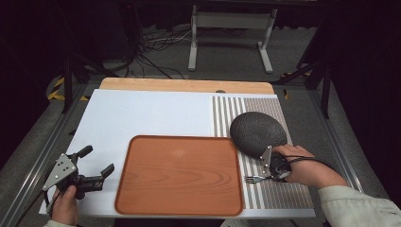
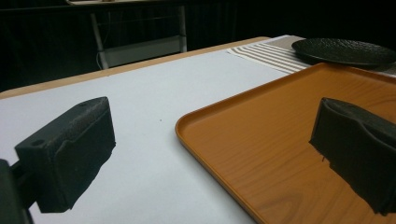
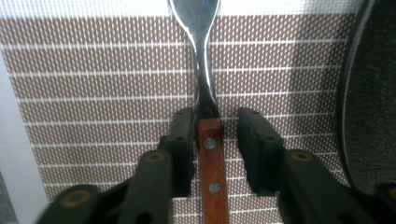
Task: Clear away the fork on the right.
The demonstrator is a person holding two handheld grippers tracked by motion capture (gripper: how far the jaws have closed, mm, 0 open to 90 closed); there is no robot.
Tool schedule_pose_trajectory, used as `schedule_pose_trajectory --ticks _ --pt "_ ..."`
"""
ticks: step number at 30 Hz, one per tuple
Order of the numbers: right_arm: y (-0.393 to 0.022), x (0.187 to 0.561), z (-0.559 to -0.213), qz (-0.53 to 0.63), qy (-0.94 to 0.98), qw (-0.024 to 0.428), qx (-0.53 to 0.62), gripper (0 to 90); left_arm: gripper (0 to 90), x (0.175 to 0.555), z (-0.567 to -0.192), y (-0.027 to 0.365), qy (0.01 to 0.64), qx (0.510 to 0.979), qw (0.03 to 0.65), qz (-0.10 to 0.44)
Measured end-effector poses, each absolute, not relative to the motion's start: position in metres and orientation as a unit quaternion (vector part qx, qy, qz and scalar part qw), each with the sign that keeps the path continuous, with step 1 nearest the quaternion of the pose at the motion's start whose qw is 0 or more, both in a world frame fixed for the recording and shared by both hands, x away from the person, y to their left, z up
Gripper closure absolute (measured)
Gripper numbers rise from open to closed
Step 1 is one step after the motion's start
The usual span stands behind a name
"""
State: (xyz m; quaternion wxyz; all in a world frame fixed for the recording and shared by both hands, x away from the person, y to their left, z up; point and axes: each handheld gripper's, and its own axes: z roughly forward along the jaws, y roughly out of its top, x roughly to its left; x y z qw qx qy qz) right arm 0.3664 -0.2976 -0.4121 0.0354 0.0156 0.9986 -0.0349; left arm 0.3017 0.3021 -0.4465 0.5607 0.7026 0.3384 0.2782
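High view shows us a rectangular orange-brown wooden tray [image 1: 179,175] lying on the white tabletop [image 1: 142,118], near the front edge, with a brown-and-white striped woven placemat [image 1: 279,194] just right of it. On the far part of that placemat sits a round black textured plate [image 1: 257,132]. Our right gripper [image 1: 270,177] is low over the near part of the mat, by the plate's near edge, where a fork with a metal head and riveted wooden handle [image 1: 255,179] lies with its tines toward the tray. From the right gripper view we see the 2 jaws straddling the fork's handle [image 3: 212,177]; the left jaw looks to be touching it, the right stands a little off, so nothing is clamped. Our left gripper [image 1: 99,163] hovers left of the tray, its jaws spread wide and empty.
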Motion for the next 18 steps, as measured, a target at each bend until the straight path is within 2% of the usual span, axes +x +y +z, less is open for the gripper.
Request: schedule_pose_trajectory --ticks 3,18 --pt "-0.2968 0.3666 -0.4131 -0.038 0.999 0.029 0.007 77.0 0.6 0.3018 -0.4466 0.3022 0.338 0.703 0.560 0.278" --pt "-0.2971 0.3660 -0.4120 -0.034 0.999 0.034 0.000 78.2 0.6 0.3018 -0.4466 0.3026 0.339 0.702 0.561 0.278"
